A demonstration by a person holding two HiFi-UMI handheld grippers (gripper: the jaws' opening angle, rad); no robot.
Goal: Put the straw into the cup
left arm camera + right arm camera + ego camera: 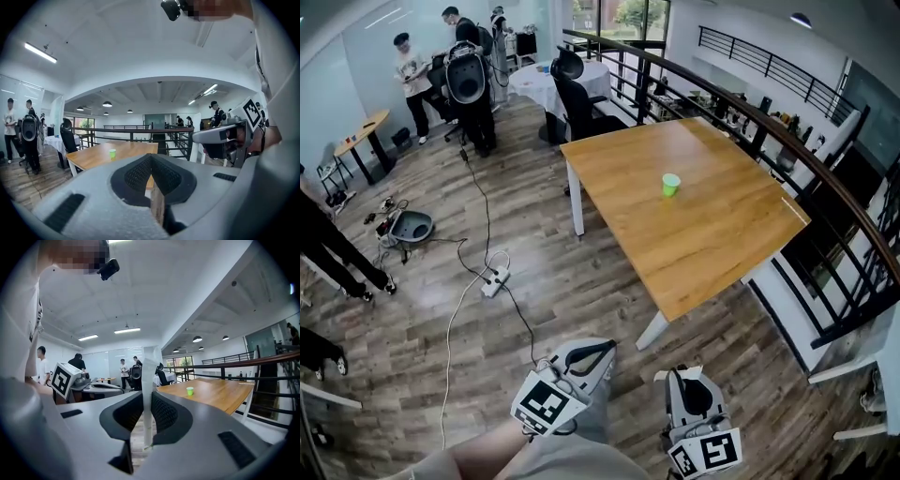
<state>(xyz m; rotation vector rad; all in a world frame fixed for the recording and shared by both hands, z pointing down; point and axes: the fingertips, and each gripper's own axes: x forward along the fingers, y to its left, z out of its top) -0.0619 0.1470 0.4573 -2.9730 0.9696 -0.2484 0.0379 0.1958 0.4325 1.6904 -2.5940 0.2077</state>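
A small green cup (671, 185) stands upright near the middle of a wooden table (722, 244), well ahead of both grippers. In the right gripper view the cup (190, 391) is far off to the right. My right gripper (147, 414) is shut on a white paper-wrapped straw (149, 376) that stands upright between its pads. In the head view that gripper (680, 377) is low in the picture, over the floor short of the table. My left gripper (151, 161) has its jaws together with nothing in them, and the cup (112, 153) shows far beyond it.
A cable and power strip (495, 279) lie on the wooden floor to the left. A black railing (825, 178) runs along the table's far and right sides. Office chairs (577, 98), a white-clothed table (546, 80) and several people stand at the back left.
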